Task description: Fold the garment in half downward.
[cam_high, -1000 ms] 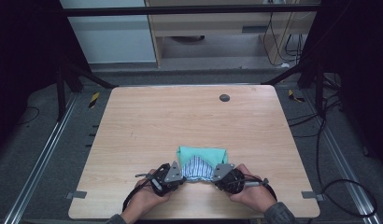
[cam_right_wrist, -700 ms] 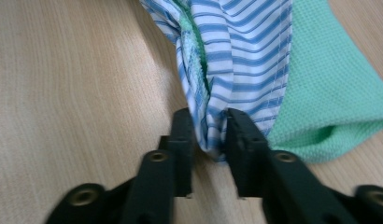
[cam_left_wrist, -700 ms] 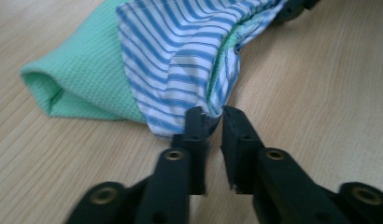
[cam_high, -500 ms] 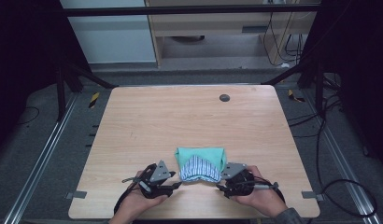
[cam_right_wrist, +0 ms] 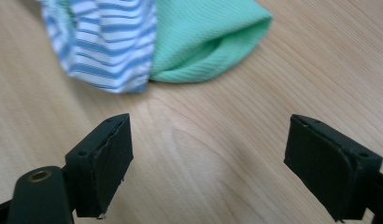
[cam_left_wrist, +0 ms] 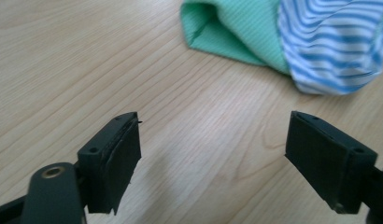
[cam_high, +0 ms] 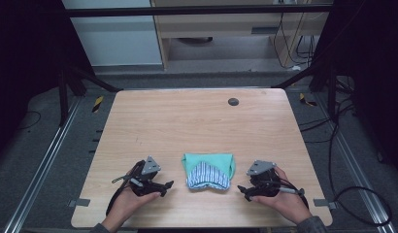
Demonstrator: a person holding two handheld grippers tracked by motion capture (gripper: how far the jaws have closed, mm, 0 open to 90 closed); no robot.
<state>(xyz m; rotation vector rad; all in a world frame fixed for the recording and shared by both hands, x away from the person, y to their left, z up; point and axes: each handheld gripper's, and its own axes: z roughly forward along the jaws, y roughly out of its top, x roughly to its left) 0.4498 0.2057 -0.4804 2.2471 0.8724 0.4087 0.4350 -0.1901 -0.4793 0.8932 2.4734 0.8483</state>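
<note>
Near the front edge of the wooden table point(cam_high: 197, 121) lies a small folded garment point(cam_high: 209, 171), green on the outside with a white and blue striped part folded over it. It sits between the two grippers and touches neither of them. The left gripper point(cam_high: 164, 186) rests on the table just to the left of the garment, its jaws spread wide with nothing between them. The right gripper point(cam_high: 241, 190) rests just to the right, released in the same way and empty.

From the left gripper view, the green edge point(cam_left_wrist: 227, 37) is ahead and a little to one side, and the striped fold point(cam_left_wrist: 334, 46) bulges beside it. From the right gripper view the rounded green corner point(cam_right_wrist: 217, 42) is close ahead.

The fold looks finished or almost finished, so I judge the step in hand is to leave the garment alone or to make one more fold. If another fold is wanted, each gripper should come low along the table, slide one jaw under a green corner, and close on both layers together, so the striped part does not slip out. Both sides should rise at the same time, to keep the edge straight
</note>
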